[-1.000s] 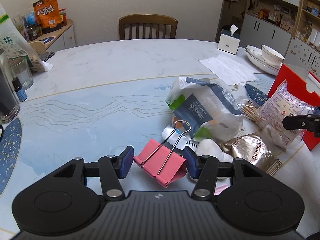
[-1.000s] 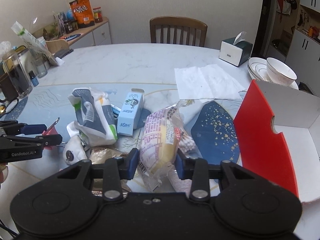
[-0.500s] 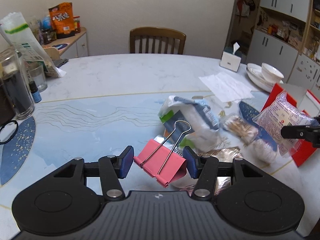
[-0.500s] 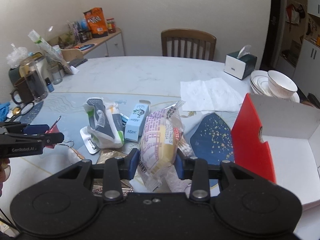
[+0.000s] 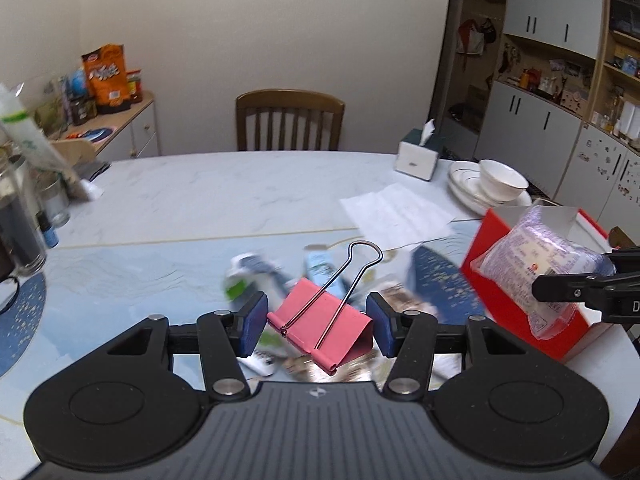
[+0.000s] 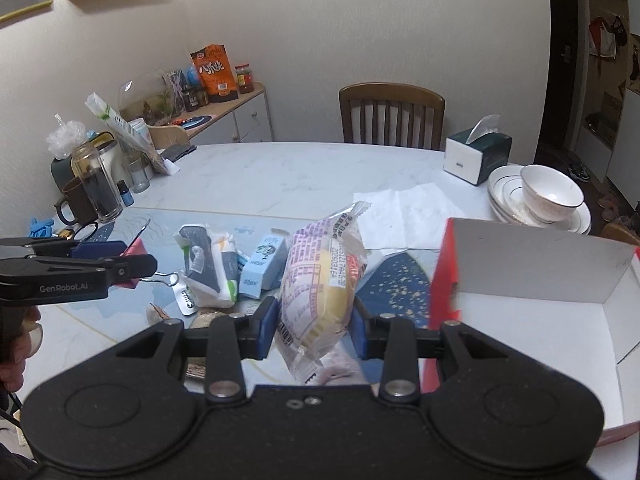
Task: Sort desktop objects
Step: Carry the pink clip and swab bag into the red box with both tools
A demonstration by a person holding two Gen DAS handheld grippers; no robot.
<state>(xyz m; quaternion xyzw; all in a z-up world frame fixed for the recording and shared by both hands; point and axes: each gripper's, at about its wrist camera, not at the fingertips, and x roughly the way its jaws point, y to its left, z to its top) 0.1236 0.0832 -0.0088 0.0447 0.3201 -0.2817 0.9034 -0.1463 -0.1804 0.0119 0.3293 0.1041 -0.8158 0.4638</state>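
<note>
The left gripper (image 5: 317,323) clamps a pink binder clip (image 5: 320,325) above the clutter, while the right gripper (image 6: 313,327) pinches a wrapped bun (image 6: 320,292) beside the red box (image 6: 532,312); looks like mid-carry, next comes lowering each into the box

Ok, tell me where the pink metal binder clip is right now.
The pink metal binder clip is off the table, clamped in the left tool; in the right wrist view it shows at far left, beside the blue-and-white pouch.
</note>
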